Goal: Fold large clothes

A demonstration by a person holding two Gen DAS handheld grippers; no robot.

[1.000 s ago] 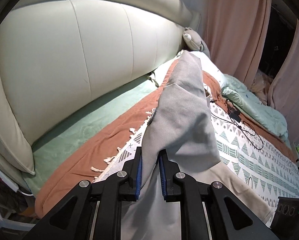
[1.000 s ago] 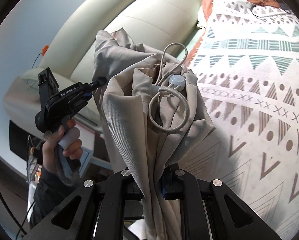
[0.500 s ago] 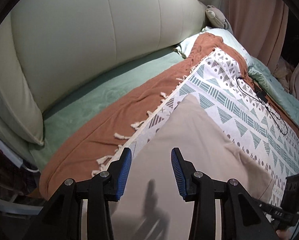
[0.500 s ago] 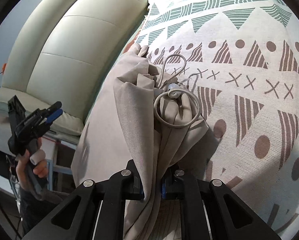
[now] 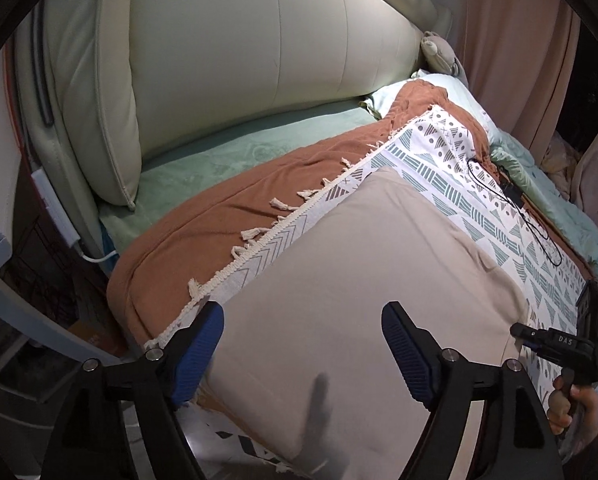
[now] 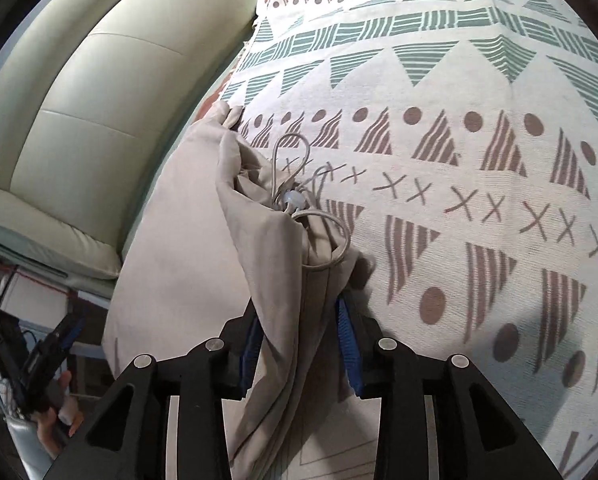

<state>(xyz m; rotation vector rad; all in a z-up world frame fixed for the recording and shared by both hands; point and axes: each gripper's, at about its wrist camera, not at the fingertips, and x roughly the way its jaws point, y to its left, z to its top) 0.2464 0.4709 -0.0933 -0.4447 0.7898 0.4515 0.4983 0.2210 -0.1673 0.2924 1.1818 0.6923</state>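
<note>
A beige garment [image 5: 363, 288] lies spread flat on the patterned blanket [image 5: 483, 216] on the bed. My left gripper [image 5: 303, 348] is wide open and empty just above the garment's near part. In the right wrist view the garment's bunched waistband [image 6: 283, 240] with its drawstring and toggle [image 6: 295, 200] rests on the blanket. My right gripper [image 6: 303, 344] has its blue pads parted, with the cloth lying loosely between them. The right gripper also shows in the left wrist view [image 5: 559, 344] at the garment's far right edge.
A cream padded headboard [image 5: 259, 48] stands along the bed's left side. A rust throw [image 5: 227, 216] and green sheet [image 5: 227, 160] lie beside the blanket. A black cable [image 5: 499, 200] lies further along the blanket. Pink curtains [image 5: 519, 40] hang at the back.
My left gripper let go of the garment and opened wide. The garment dropped from hanging to lying flat on the bed. My right gripper lowered the waistband and parted its pads.
</note>
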